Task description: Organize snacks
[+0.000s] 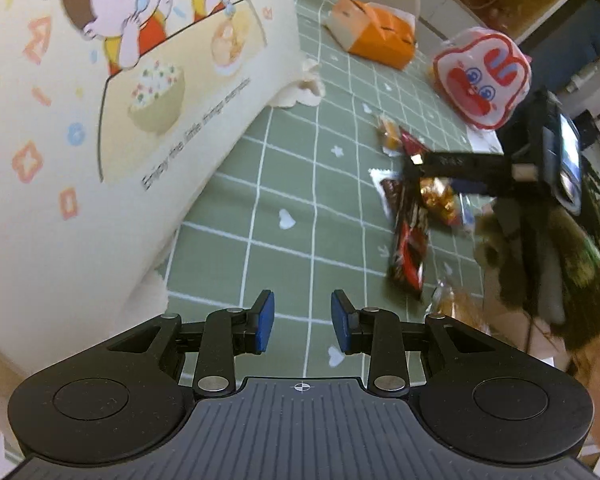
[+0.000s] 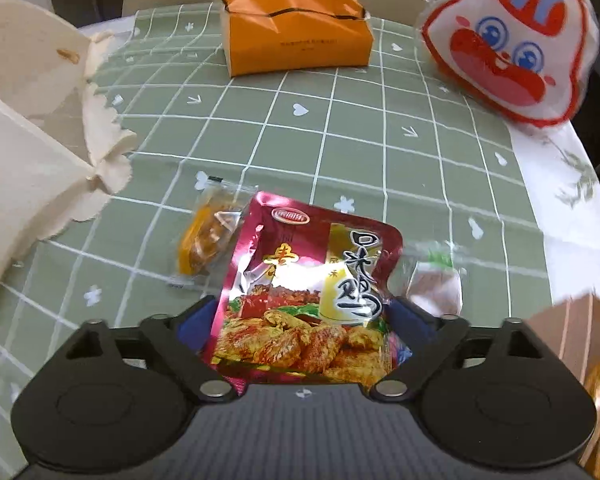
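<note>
My right gripper point(image 2: 300, 316) is shut on a red foil chicken snack packet point(image 2: 304, 292) and holds it above the green checked tablecloth point(image 2: 340, 152). In the left wrist view the same gripper point(image 1: 416, 184) holds that packet point(image 1: 408, 240) hanging down. An orange wrapped snack point(image 2: 202, 244) and a clear wrapped snack point(image 2: 432, 280) lie on the cloth under it. My left gripper point(image 1: 302, 320) is open and empty, low over the cloth, beside a large cream cartoon-printed bag point(image 1: 100, 120).
An orange tissue box point(image 2: 296, 40) stands at the far side. A white and red rabbit-face bag point(image 2: 512, 44) sits at the right. The cream bag's scalloped edge point(image 2: 100, 152) is at the left. A cardboard box corner point(image 2: 580, 344) is at the near right.
</note>
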`<control>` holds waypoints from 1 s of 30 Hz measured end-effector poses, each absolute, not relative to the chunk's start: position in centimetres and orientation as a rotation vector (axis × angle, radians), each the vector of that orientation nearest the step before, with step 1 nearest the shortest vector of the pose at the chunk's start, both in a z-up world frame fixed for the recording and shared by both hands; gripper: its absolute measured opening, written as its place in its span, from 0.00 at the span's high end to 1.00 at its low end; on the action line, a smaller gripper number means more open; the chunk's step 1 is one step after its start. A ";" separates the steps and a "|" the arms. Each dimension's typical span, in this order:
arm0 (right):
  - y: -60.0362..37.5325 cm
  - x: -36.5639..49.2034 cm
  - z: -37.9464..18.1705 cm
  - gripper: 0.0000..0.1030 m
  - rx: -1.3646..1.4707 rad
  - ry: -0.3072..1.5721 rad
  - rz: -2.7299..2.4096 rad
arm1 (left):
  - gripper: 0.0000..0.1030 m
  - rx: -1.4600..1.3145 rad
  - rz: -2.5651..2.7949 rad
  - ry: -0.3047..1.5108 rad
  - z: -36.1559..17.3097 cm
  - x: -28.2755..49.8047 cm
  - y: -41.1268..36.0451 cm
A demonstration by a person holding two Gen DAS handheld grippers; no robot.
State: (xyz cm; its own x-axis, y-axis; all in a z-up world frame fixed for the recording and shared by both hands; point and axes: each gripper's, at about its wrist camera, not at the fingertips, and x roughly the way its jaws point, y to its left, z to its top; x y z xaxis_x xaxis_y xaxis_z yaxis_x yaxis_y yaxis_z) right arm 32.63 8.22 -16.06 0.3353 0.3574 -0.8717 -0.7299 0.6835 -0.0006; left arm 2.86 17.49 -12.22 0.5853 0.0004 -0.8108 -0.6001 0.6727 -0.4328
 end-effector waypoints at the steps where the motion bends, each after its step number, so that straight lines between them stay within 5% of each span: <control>1: 7.4 32.3 -15.8 0.30 -0.394 1.015 0.753 | 0.66 -0.769 0.381 0.887 -12.2 3.0 17.5; 4: 5.1 30.2 -14.6 0.59 -0.347 1.036 0.794 | 0.66 -0.767 0.344 0.899 -12.4 4.0 17.1; 5: 4.5 29.4 -14.3 0.75 -0.335 1.052 0.819 | 0.66 -0.760 0.328 0.908 -12.5 4.3 16.9; 8: 2.1 26.8 -14.1 0.93 -0.320 1.085 0.853 | 0.66 -0.742 0.283 0.930 -12.8 5.4 16.0; 17: -3.2 19.1 -12.8 0.92 -0.421 0.953 0.873 | 0.66 -0.733 0.185 0.943 -13.0 7.6 13.7; 19: -3.7 18.7 -11.9 0.80 -0.439 0.911 0.875 | 0.66 -0.746 0.177 0.926 -12.6 8.6 13.7; 21: -4.3 19.0 -11.0 0.57 -0.432 0.881 0.861 | 0.66 -0.739 0.175 0.880 -11.6 10.2 14.0; 30: -7.1 19.7 -9.4 0.52 -0.363 0.857 0.815 | 0.66 -0.912 0.308 0.797 -13.1 19.5 18.6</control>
